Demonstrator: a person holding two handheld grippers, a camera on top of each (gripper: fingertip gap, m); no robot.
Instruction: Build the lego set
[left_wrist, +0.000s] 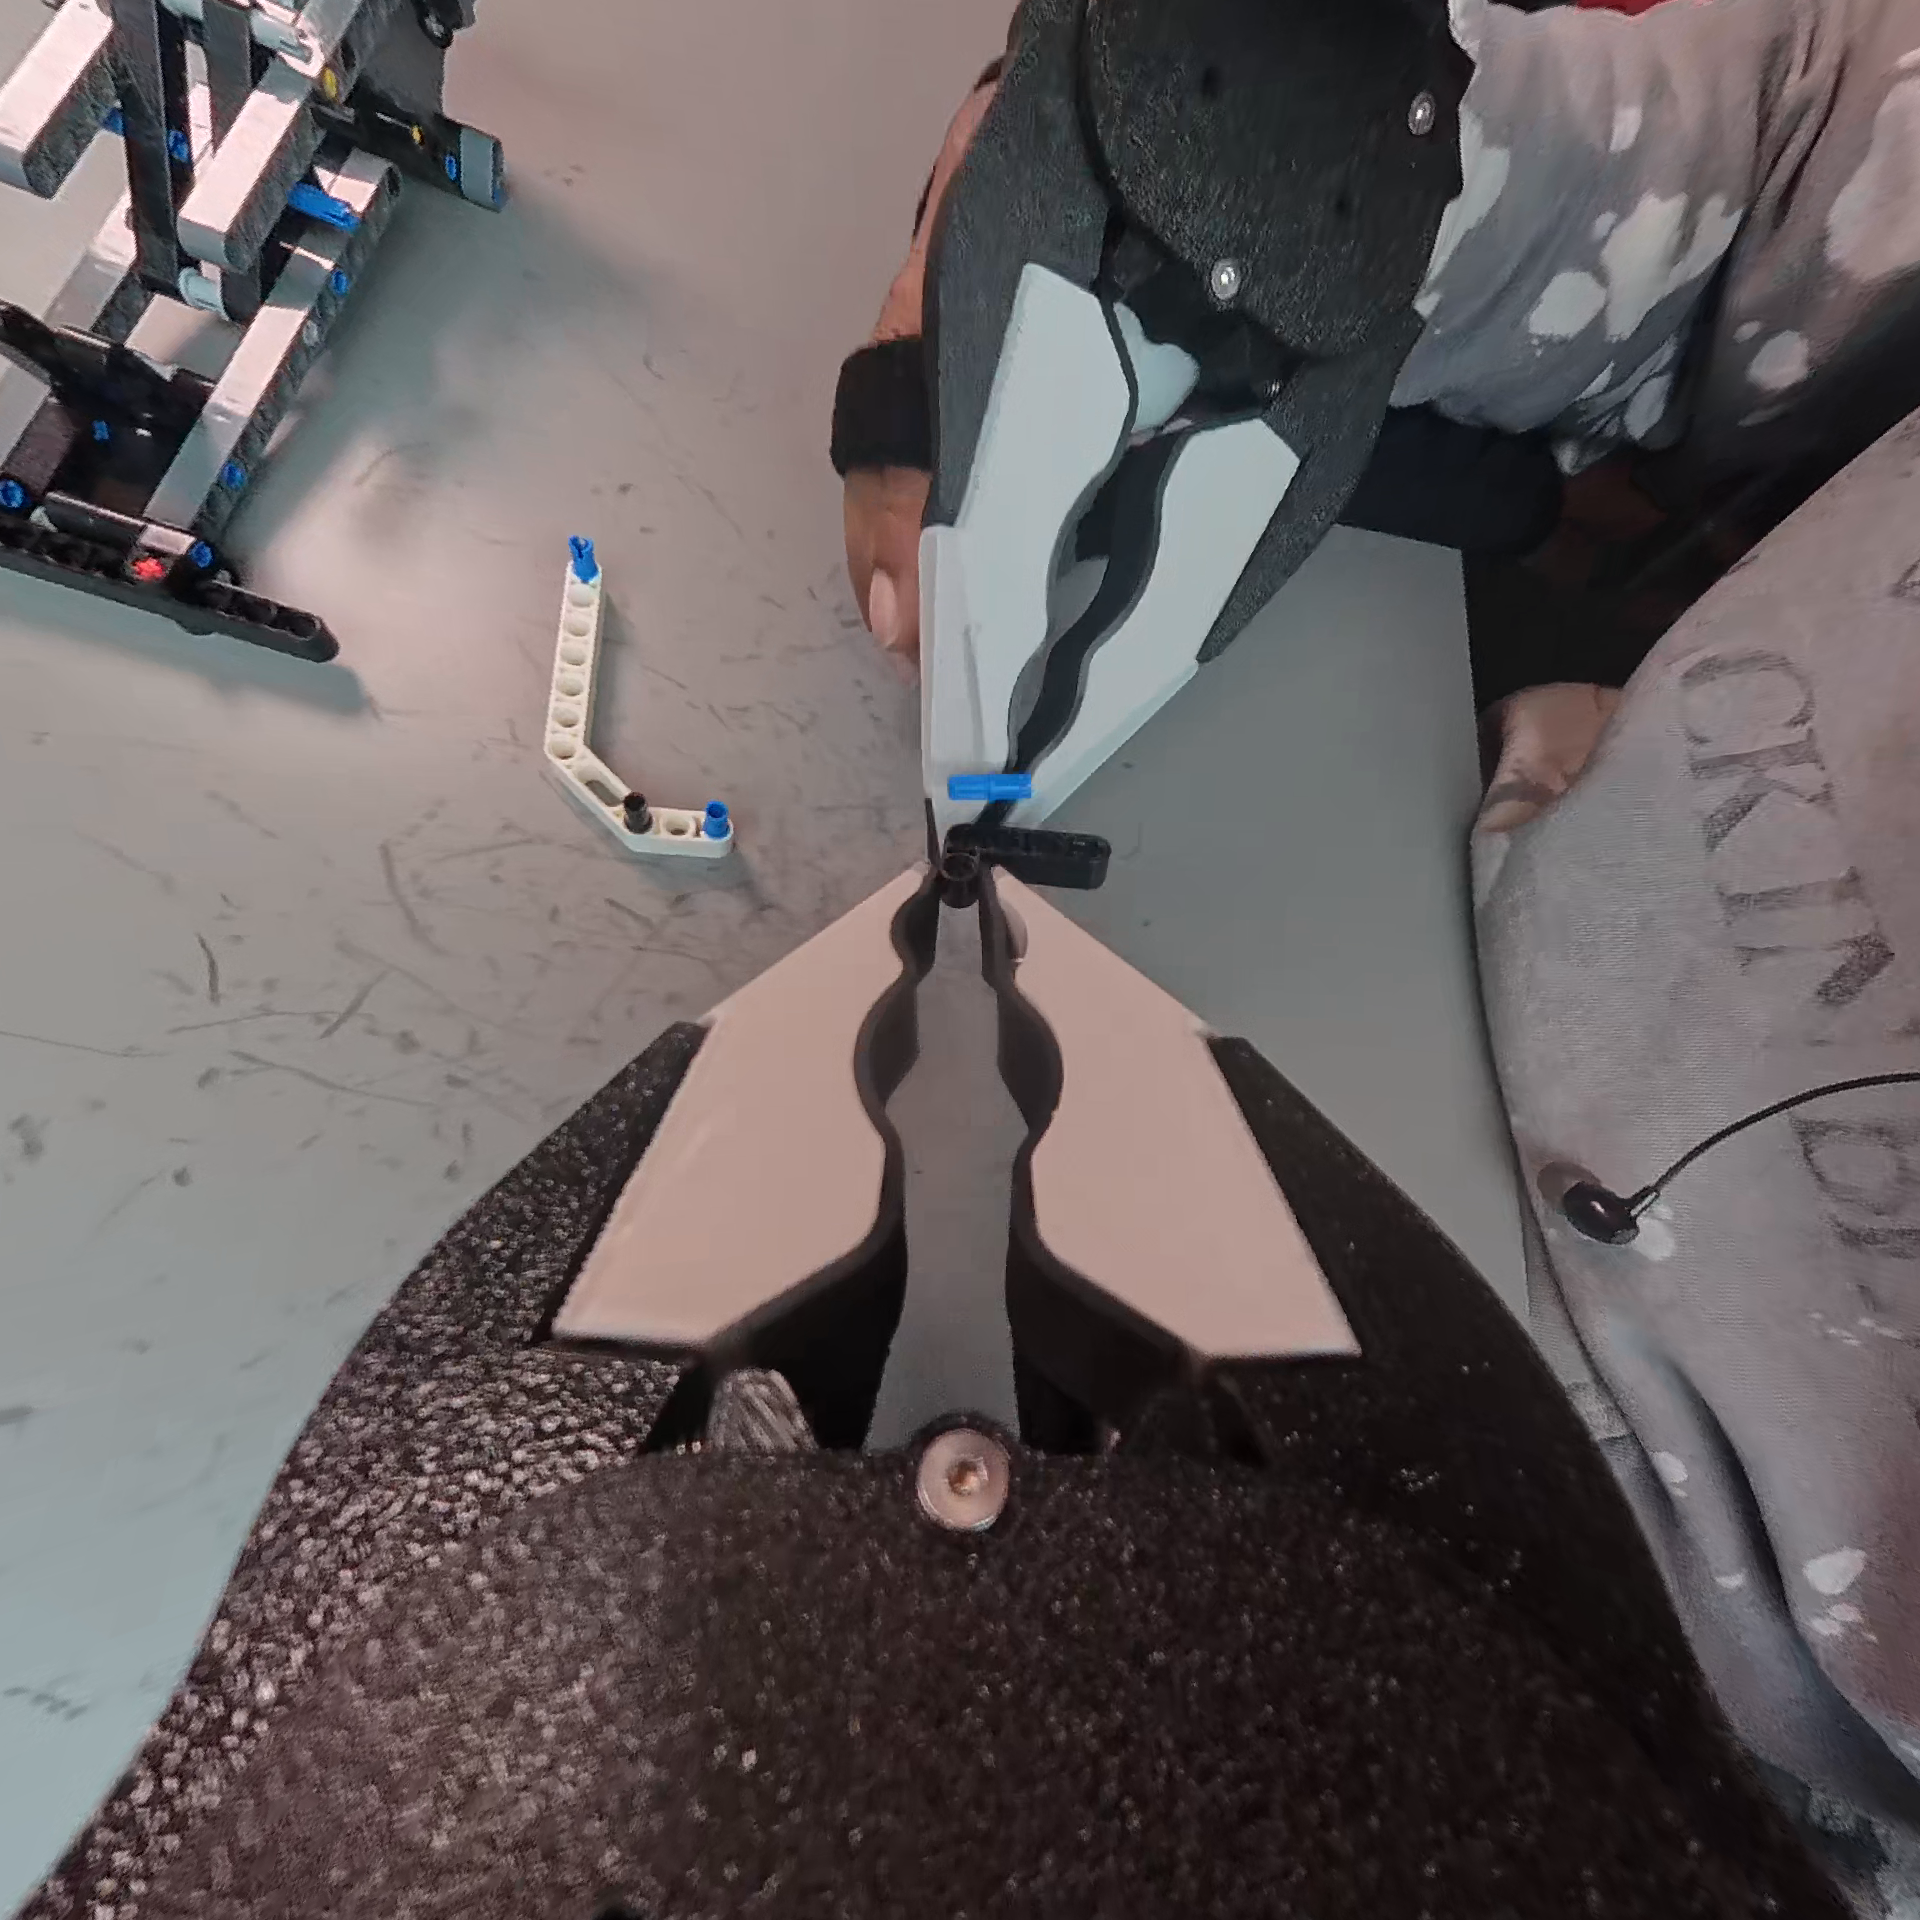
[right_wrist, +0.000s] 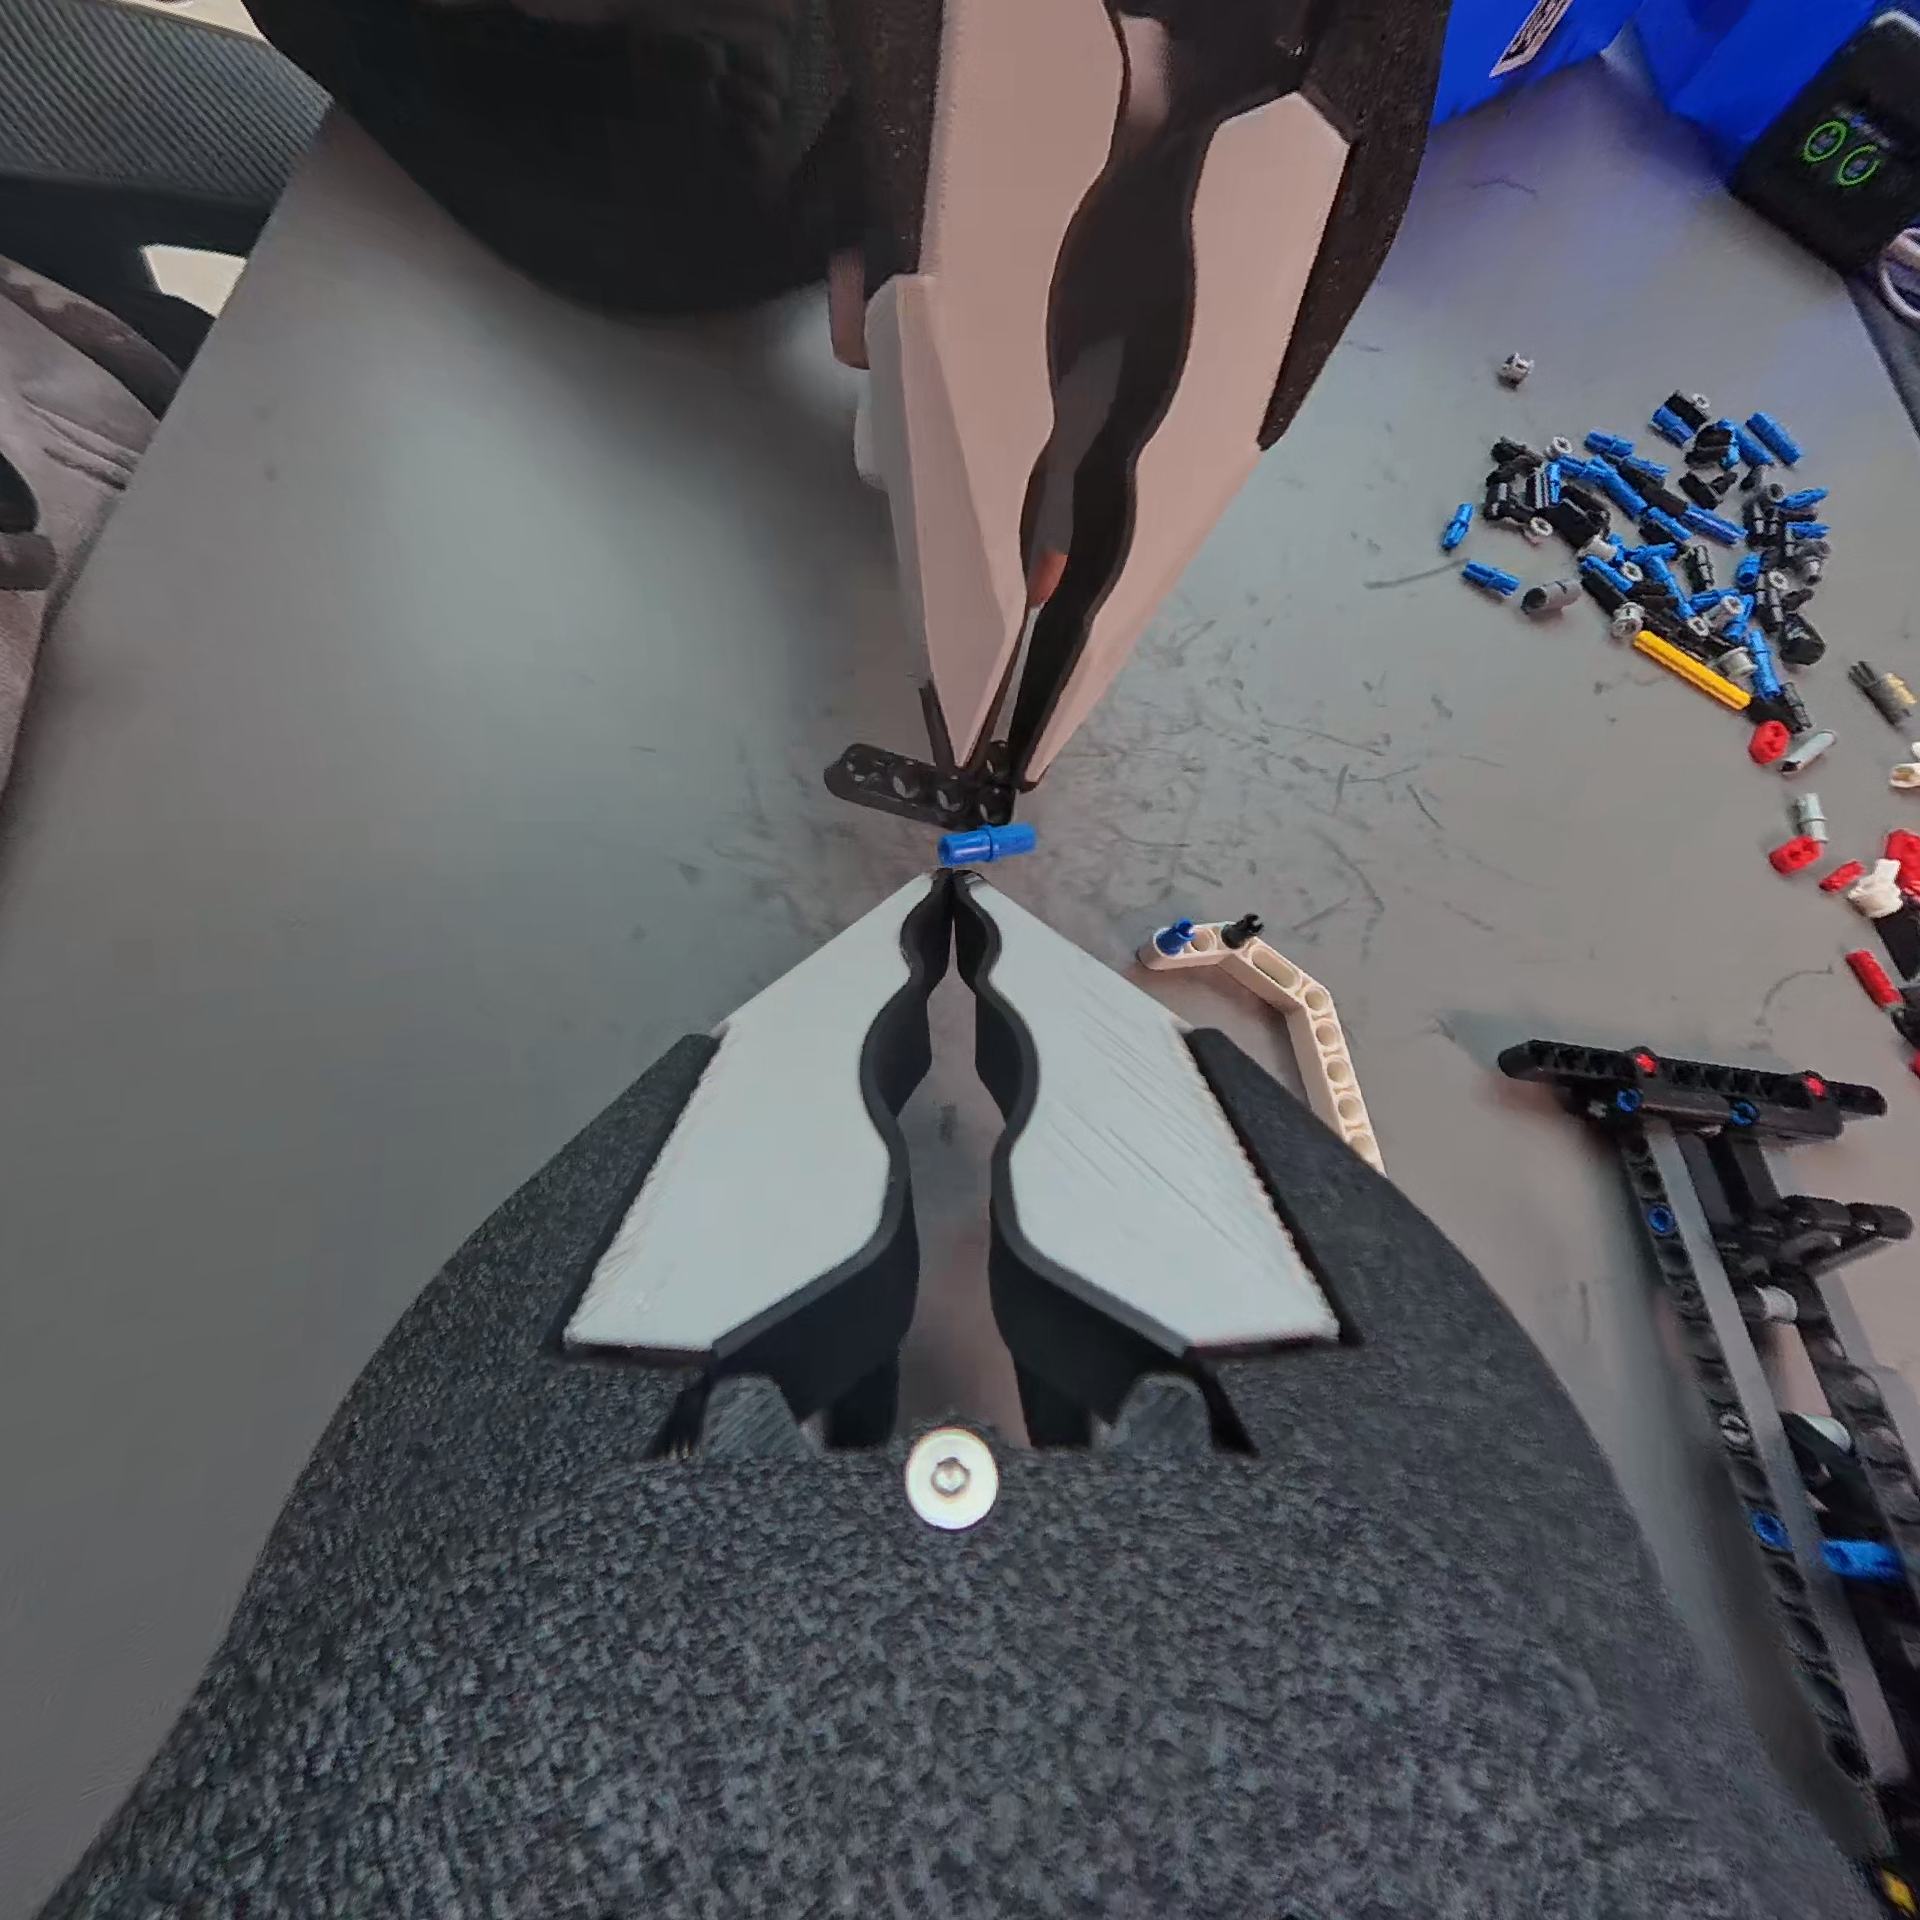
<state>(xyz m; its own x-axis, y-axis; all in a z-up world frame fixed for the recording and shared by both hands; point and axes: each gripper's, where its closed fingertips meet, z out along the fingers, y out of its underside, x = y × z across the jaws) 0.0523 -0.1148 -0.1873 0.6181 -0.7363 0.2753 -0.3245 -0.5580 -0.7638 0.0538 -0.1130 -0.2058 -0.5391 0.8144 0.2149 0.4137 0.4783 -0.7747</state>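
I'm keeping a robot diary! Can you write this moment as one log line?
step: joining pin to beam | left gripper: shut on black beam | right gripper: shut on blue pin | pin and beam: close, not joined | white bent beam: on table

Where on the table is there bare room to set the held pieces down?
Bare grey table stretches from the chair-side edge to the meeting grippers. A smaller free patch lies between the white bent beam and the frame assembly. It is crowded around the loose pin pile and the black frame.
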